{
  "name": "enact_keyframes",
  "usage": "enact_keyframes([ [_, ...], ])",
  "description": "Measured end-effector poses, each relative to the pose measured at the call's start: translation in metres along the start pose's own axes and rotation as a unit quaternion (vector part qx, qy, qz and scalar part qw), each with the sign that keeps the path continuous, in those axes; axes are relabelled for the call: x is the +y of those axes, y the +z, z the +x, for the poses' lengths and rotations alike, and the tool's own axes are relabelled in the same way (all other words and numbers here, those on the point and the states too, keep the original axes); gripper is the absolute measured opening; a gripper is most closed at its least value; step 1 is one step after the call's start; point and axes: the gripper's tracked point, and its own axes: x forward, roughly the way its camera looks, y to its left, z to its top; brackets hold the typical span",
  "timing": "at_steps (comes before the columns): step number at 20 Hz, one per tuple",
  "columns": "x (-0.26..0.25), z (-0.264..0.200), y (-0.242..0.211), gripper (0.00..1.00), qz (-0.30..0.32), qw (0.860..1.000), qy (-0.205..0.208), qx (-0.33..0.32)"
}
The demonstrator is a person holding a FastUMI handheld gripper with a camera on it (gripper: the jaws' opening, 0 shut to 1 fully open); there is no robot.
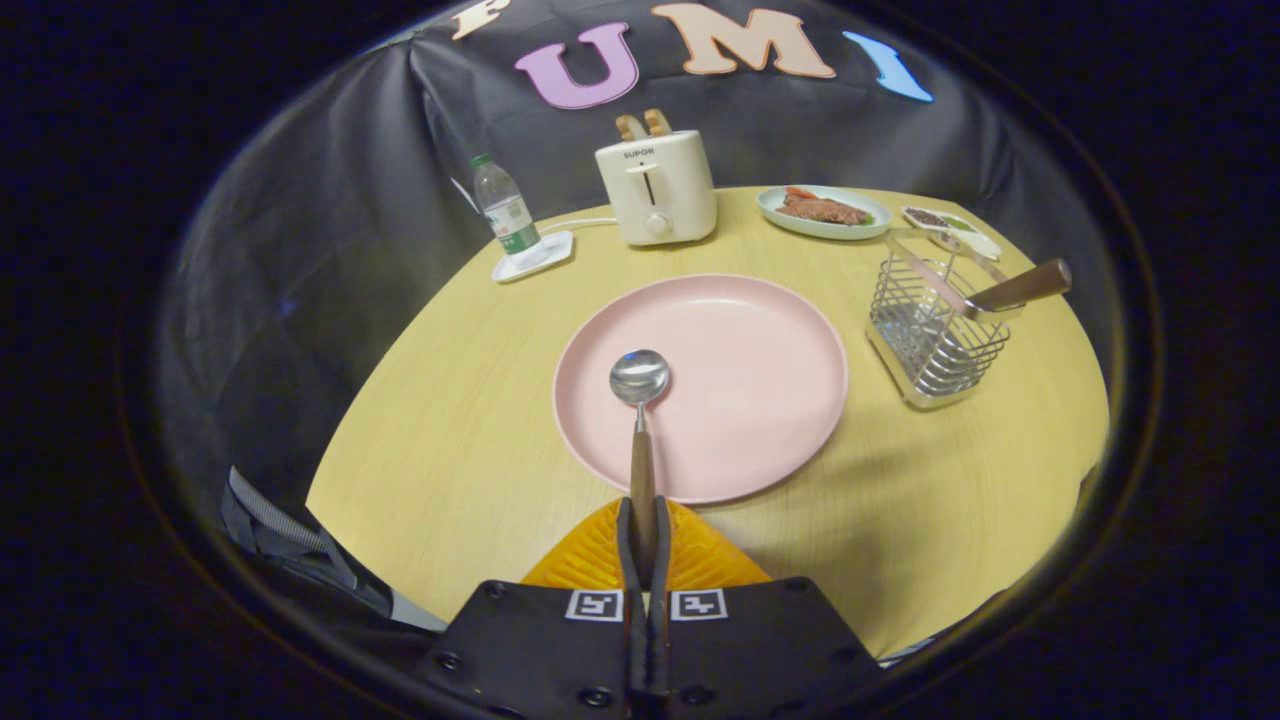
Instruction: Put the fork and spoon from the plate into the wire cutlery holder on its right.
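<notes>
My gripper is shut on the brown wooden handle of a spoon. The spoon points straight ahead from the fingers, and its shiny bowl hangs over the near left part of the pink plate. The plate is bare apart from that. To the right of the plate stands the wire cutlery holder. A utensil with a brown wooden handle leans in the holder, its handle sticking out to the right; its head is hidden inside the wires.
A white toaster stands beyond the plate. A water bottle on a white coaster is left of it. A plate of food and a small dish lie behind the holder. The round wooden table drops off near me.
</notes>
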Motion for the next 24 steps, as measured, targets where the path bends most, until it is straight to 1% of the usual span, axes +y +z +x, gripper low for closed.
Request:
enact_keyframes([
  [3, -0.003, -0.009, 0.01, 0.03, 0.0, 1.0, -0.003, -0.014],
  [6, -0.008, -0.023, 0.023, 0.03, 0.013, 1.0, 0.003, -0.025],
  [10, -0.02, -0.05, 0.045, 0.03, 0.029, 0.999, 0.006, -0.035],
  [17, -0.049, -0.104, 0.088, 0.03, 0.022, 0.998, -0.003, -0.058],
  [19, -0.059, -0.12, 0.105, 0.03, 0.03, 0.997, -0.004, -0.069],
  [21, -0.076, -0.135, 0.122, 0.03, 0.035, 0.996, -0.014, -0.078],
  [24, -0.113, -0.152, 0.137, 0.03, 0.021, 0.996, -0.046, -0.073],
])
